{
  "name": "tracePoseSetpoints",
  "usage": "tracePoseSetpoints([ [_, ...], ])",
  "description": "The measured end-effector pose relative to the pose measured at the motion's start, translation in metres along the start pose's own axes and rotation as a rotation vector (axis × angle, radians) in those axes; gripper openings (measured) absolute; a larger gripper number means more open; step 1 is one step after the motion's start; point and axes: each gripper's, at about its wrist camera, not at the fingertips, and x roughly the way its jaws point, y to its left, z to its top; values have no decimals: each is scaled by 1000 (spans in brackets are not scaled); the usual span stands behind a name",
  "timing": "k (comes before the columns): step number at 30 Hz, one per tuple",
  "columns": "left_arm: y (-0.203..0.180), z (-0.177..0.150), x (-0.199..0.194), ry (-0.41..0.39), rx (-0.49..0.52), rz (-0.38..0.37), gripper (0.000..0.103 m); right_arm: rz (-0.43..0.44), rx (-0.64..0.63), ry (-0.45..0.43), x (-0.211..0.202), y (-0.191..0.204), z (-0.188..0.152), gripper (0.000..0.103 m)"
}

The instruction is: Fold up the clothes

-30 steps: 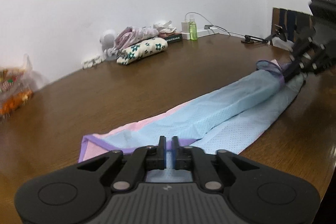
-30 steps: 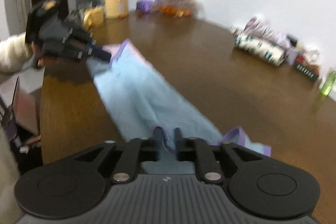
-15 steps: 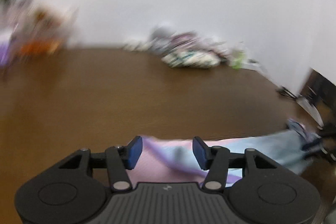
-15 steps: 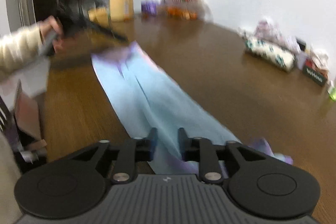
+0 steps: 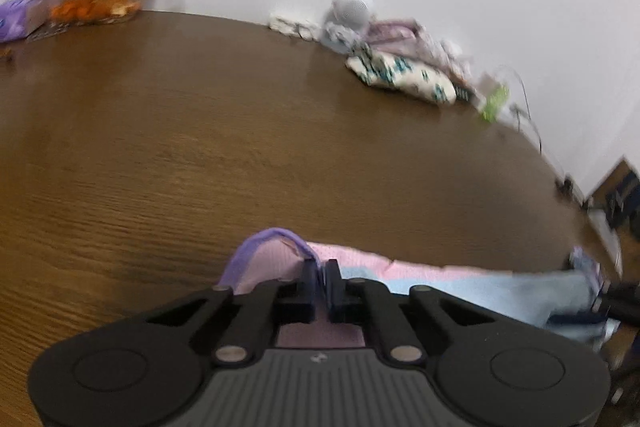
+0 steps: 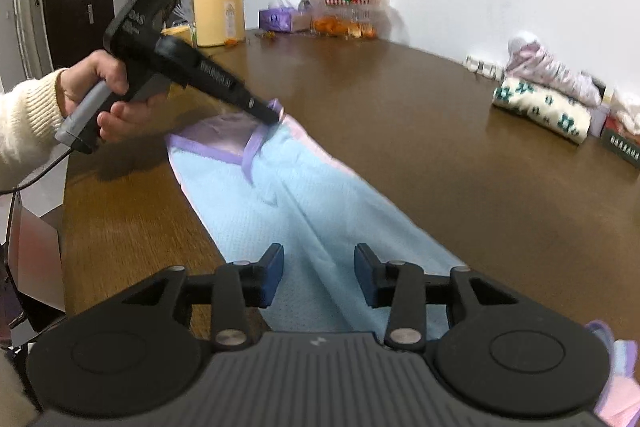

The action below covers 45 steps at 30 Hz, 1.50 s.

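The worktop is dark brown wood with a fine visible grain and a soft sheen that picks up pale reflections. The garment is thin knit cloth, pale blue and pink, with a tiny perforated mesh texture and a smooth lilac binding along its edges. The right gripper is matt black plastic with a ribbed grey panel, bright metal pivot pins and dark blue pads. The left gripper looks the same. The sleeve is a ribbed cream knit. The folded clothes are soft printed cloth.
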Motion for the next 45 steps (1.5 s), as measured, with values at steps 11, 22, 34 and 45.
tracePoseSetpoints([
  [11,5,3,12,-102,-92,-30,5,-16,99,10,2,-2,-1,41],
  [22,-8,3,17,-134,-61,9,0,-89,114,18,34,-2,22,34],
  [34,-5,-4,5,-160,-56,131,21,-62,226,-27,38,-28,45,35],
  [45,-94,-28,4,-121,269,13,29,-246,265,-68,3,-53,25,46],
])
